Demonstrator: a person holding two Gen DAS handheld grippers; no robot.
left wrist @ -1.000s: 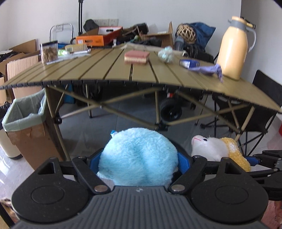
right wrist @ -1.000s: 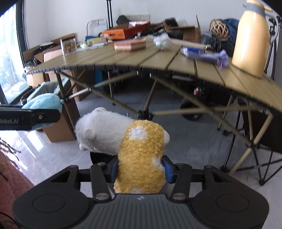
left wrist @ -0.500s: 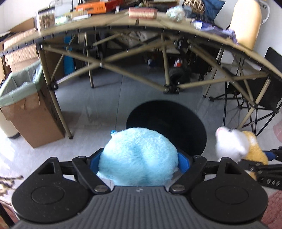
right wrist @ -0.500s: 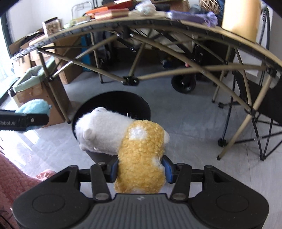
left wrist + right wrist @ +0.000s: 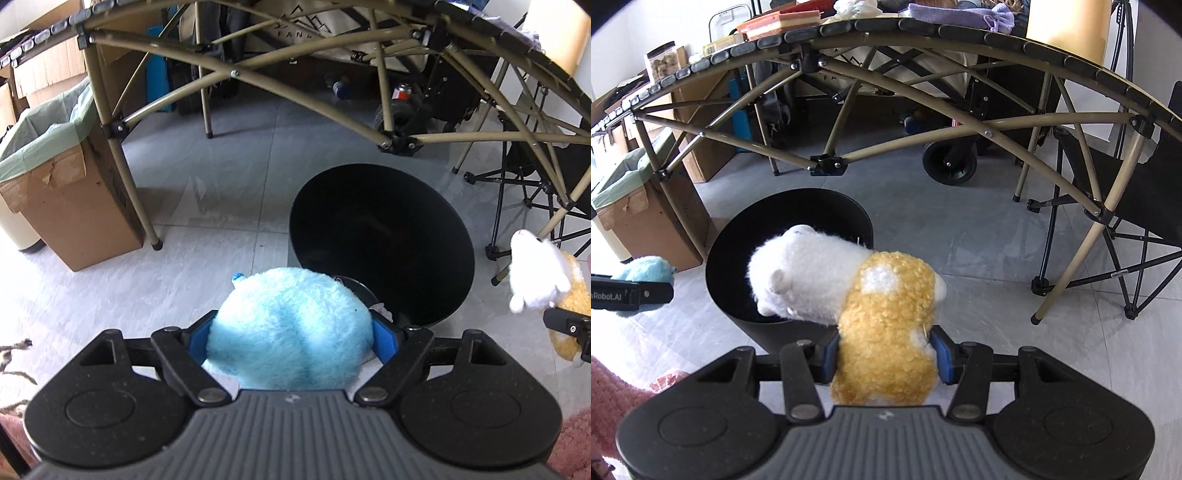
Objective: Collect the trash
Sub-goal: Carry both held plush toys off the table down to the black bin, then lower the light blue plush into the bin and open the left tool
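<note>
The left gripper is clamped on a fluffy light-blue plush toy, its blue pads pressed into the fur on both sides. The toy bulges so far over the fingers that the tips themselves are buried in it, and its face, if it has one, is turned away from the camera. It hangs just short of the near rim of a round black bin standing on the grey tiled floor under a folding camp table. Inside the bin everything is dark; only a pale scrap shows near the bottom edge beside the blue toy, and I cannot make out what it is.

The right gripper is closed on a second plush toy, white at the head and curly yellow on the body. Its pads grip the yellow part, and the white head pokes forward over the bin's rim. From the left wrist view this same toy is cut off at the right border of the frame.

To the left stands a cardboard box lined with a green bag, against a table leg; its contents are out of sight. Only the front lip of the tabletop shows, with a yellow jug cropped at the top and a purple cloth lying beside it.
</note>
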